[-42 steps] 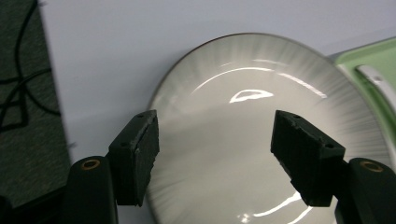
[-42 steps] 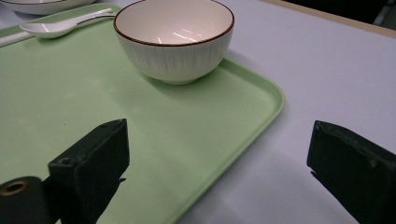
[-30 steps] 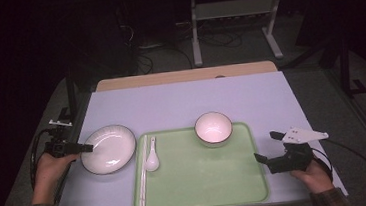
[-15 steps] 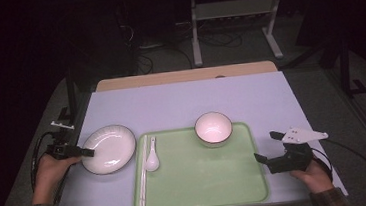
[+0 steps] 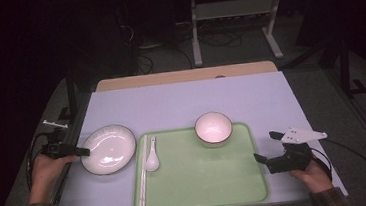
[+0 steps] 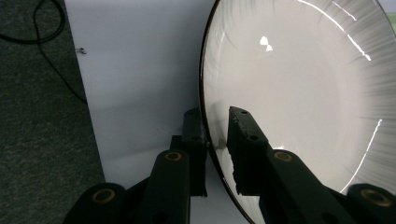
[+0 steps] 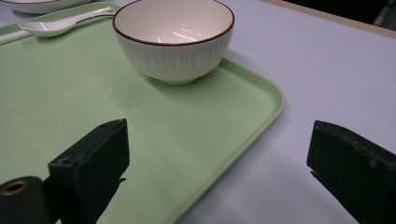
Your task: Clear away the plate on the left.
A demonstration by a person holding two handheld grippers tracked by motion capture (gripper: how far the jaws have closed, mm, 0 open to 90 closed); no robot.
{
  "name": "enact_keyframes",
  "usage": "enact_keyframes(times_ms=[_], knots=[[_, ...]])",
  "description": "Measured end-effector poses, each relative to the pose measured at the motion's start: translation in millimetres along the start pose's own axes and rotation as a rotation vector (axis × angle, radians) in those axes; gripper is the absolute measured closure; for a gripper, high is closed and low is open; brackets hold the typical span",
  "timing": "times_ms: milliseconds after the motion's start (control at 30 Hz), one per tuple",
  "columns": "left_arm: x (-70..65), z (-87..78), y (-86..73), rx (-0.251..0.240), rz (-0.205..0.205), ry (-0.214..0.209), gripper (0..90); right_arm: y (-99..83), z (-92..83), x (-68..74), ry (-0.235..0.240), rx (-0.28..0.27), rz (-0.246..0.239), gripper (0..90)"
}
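A white plate (image 5: 109, 148) with a dark rim lies on the pale table mat, left of the green tray (image 5: 203, 181). My left gripper (image 5: 86, 152) reaches its left edge. In the left gripper view the plate (image 6: 303, 93) rim runs between the jaws of the left gripper (image 6: 217, 116): one finger (image 6: 194, 130) sits outside the rim, the other (image 6: 243, 140) over the plate's inner face. The jaws have just been closing, and a narrow gap still shows at the rim. My right gripper (image 5: 265, 147) rests open at the tray's right edge, wide open in its own view (image 7: 219, 140).
On the tray (image 7: 70, 84) stand a white bowl (image 5: 213, 128) (image 7: 173, 39) at the back, a white spoon (image 5: 151, 158) (image 7: 56, 25) and chopsticks (image 5: 142, 177) along its left side. A metal rack (image 5: 234, 23) stands beyond the table's far edge.
The left gripper's jaws have narrowed around the plate's left rim. The plate, the tray items and the right gripper stay where they were.
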State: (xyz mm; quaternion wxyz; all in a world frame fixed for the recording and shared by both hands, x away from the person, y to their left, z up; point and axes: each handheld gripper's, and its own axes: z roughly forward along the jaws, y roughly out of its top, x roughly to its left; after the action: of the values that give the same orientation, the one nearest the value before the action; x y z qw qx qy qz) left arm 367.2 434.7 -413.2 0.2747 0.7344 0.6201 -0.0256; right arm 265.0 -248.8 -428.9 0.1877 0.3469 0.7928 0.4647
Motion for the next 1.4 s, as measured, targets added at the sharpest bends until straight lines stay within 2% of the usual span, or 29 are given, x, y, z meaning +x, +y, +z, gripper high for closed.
enact_keyframes(times_ms=[133, 333, 500, 700, 867, 933, 1067, 1267, 1400], knots=[[-5.1, -9.7, 1.5, -0.039, 0.007, -0.018, 82.8, 0.1, -0.2, 0.1, -0.001, -0.002, -0.002, 4.9], [-14.3, -19.2, 5.4, -0.075, 0.053, -0.038, 86.6, 0.1, -0.6, -0.3, -0.003, -0.004, 0.001, 4.9], [-17.8, -23.0, 5.2, -0.088, 0.071, -0.023, 86.9, -0.1, -0.8, -0.9, -0.007, -0.004, 0.004, 4.9], [-23.3, -37.7, 6.7, -0.117, 0.094, -0.017, 86.0, 0.2, -0.8, -1.6, -0.010, -0.007, 0.003, 4.9], [-31.5, -49.3, 9.4, -0.146, 0.110, -0.045, 86.1, 0.4, -0.9, -1.4, -0.010, -0.008, 0.002, 4.9], [-37.6, -52.5, 11.1, -0.154, 0.121, -0.057, 86.0, 0.5, -0.9, -1.8, -0.009, -0.008, 0.001, 4.9], [-54.8, -52.4, 15.5, -0.154, 0.170, -0.086, 86.0, 0.8, -0.9, -2.1, -0.010, -0.010, 0.005, 4.9], [-90.6, -37.8, 24.8, -0.129, 0.252, -0.156, 86.0, 1.0, -1.7, -1.8, -0.013, -0.012, 0.005, 4.9], [-114.1, -25.9, 29.9, -0.108, 0.303, -0.184, 85.9, 1.0, -2.4, -2.4, -0.015, -0.015, 0.004, 4.9]])
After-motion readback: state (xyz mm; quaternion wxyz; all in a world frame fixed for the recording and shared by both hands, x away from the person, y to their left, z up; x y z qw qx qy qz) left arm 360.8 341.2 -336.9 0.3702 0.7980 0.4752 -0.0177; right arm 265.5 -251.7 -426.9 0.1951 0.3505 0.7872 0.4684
